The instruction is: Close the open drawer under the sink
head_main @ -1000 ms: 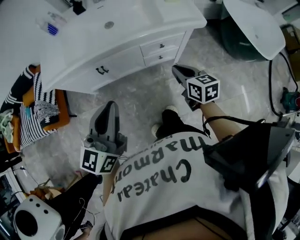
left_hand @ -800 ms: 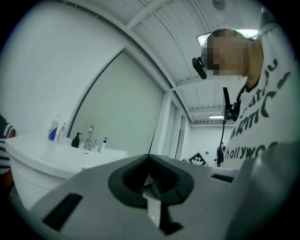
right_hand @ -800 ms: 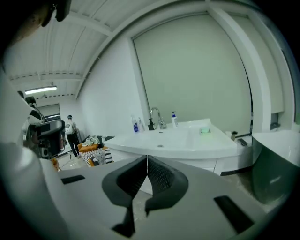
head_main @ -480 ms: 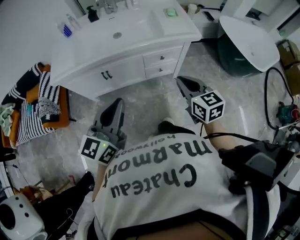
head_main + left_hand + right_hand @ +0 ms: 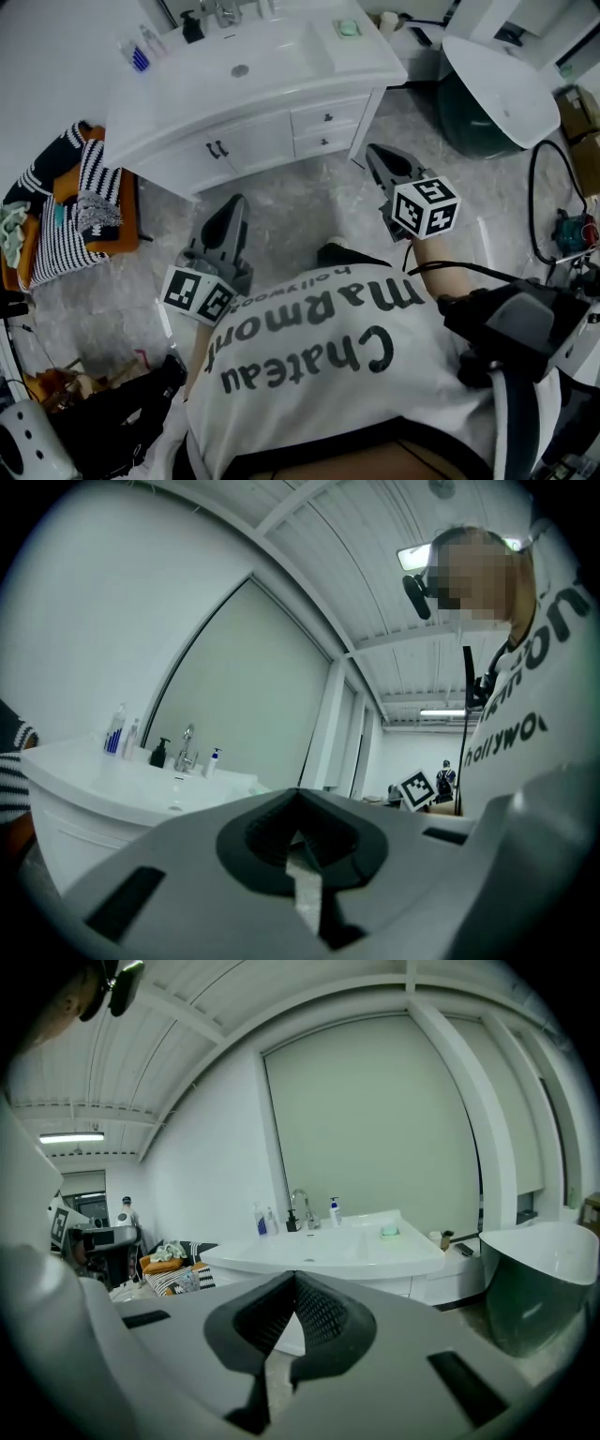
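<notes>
Right gripper (image 5: 377, 155) hangs in the head view with its jaws pressed together on nothing, its tip just short of the right corner of the vanity (image 5: 253, 142). The two small drawers (image 5: 325, 128) lie ahead of it and slightly to its left, under the sink (image 5: 281, 89). From above both fronts look close to flush, so I cannot tell which one stands out. The left gripper (image 5: 232, 204) is likewise closed and empty, well back from the cabinet doors ahead of it.

In the left gripper view the left gripper (image 5: 298, 797) shows its jaws meeting with nothing between them. The sink (image 5: 112, 789) lies ahead to its left with the faucet (image 5: 187, 747) on it; no drawer shows.

In the right gripper view the right gripper (image 5: 292, 1281) is also shut and bare, with the sink (image 5: 328, 1252) straight ahead. The cabinet front below the rim is too small to tell a gap.

The right gripper is the nearer tool. It seems best to keep its jaws together, set the blunt tip on the middle of the front beside the knob, and push straight along the drawer's travel — an off-centre push could skew it — easing off near the end.
</notes>
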The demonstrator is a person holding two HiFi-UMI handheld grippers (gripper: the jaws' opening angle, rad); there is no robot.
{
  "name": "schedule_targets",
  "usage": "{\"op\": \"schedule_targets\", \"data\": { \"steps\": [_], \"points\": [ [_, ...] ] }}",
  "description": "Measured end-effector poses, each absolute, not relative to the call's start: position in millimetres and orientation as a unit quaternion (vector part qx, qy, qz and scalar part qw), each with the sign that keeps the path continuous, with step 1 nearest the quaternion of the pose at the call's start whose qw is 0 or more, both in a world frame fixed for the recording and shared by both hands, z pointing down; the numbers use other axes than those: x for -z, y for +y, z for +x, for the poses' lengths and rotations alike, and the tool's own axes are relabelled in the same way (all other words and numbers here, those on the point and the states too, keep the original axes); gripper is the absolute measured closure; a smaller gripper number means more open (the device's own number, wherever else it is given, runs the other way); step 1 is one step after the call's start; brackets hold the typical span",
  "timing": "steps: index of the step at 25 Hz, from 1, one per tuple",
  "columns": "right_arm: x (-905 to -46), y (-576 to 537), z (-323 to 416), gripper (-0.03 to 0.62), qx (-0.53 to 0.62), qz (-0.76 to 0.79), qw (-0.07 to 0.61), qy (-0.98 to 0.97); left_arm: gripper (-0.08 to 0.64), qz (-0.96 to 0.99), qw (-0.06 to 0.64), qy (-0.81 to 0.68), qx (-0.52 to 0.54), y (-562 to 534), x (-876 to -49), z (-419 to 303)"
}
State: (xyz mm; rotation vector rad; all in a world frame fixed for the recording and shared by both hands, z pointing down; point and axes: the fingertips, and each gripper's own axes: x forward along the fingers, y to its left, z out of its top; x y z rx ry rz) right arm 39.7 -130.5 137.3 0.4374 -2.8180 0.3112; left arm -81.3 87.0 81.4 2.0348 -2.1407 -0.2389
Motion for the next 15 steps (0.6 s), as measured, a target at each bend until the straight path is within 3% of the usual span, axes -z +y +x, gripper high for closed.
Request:
{"op": "schedule_targets", "data": {
  "steps": [15],
  "points": [
    [-135.7,-126.9,23.0,0.580,-0.086,0.141,0.144,-0.976,0.552,0.672,0.082,-0.730,0.087,96.9,-78.4,-92.5]
  ]
}}
